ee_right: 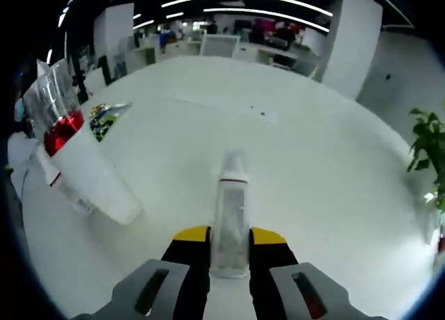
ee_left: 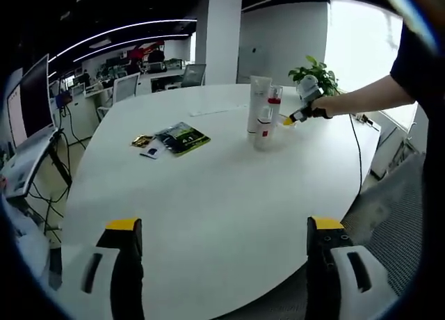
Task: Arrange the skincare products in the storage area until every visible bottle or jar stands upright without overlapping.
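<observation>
Now right tool [ee_right: 229, 245] clamped on clear bottle [ee_right: 231, 216] over bench [ee_right: 313, 167]; white tubes [ee_right: 83, 160] left of it. Left tool [ee_left: 226, 229] jaws apart.

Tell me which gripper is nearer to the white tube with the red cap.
Right. The right gripper sits just beside the white tube with the red cap, shut on a small clear bottle. The left gripper is far back, across open table.

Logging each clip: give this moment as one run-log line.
left gripper: open, over the white table | right gripper: shut on small clear bottle | white tubes: upright
</observation>
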The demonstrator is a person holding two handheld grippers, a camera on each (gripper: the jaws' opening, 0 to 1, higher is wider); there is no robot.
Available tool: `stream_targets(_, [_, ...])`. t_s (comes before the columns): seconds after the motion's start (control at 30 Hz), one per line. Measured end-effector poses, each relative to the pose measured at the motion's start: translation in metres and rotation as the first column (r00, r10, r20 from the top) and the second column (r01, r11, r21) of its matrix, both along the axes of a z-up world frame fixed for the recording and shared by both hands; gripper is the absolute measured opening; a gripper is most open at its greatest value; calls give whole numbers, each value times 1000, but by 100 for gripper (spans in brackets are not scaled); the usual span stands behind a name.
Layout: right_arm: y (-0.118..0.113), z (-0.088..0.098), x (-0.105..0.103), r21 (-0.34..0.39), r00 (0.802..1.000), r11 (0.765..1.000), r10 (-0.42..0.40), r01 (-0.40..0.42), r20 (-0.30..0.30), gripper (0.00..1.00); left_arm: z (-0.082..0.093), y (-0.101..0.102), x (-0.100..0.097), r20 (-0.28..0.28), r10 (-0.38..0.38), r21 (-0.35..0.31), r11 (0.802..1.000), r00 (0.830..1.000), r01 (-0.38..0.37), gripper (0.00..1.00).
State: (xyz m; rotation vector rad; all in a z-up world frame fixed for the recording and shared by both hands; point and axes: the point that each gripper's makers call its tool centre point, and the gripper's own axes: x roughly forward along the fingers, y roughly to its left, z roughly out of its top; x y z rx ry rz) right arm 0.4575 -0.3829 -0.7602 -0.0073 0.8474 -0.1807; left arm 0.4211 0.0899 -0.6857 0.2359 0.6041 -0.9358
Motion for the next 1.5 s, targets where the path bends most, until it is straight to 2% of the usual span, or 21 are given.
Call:
stream_targets(0.23, [4,25,-19,40,995,998,-54,50,88,12,0,-3,-4,8,-28,11,1000,1000,28,91])
stream_targets(0.7, [32,60,-69,44,986,998,-59,53,157,12,9,-6,-3,8,-28,-40,999,1000,28,89])
stream_targets(0.87, [53,76,-84,70,979,997,-53,40,196,12,15,-1,3,-11,25,-98,995,1000,-26,87])
stream_targets(1.17, [90,93,-103,86,969,996,-20,-2,246,12,17,-4,-2,15,-11,-87,996,1000,12,87])
stream_targets(1.4, [115,103,-110,131,954,991,-19,-21,299,12,20,-7,-6,10,-24,-100,995,1000,25,87])
stream_targets(1.43, [121,104,-111,135,952,990,-11,-32,305,12,21,-7,-6,15,-25,-96,995,1000,27,87])
stream_targets(1.47, [125,105,-112,134,951,990,-6,-37,310,12,21,-6,-5,43,-39,-59,997,998,41,87])
stream_targets(1.5, [130,107,-113,137,949,989,2,-48,316,12,22,-7,-6,43,-40,-58,997,998,43,87])
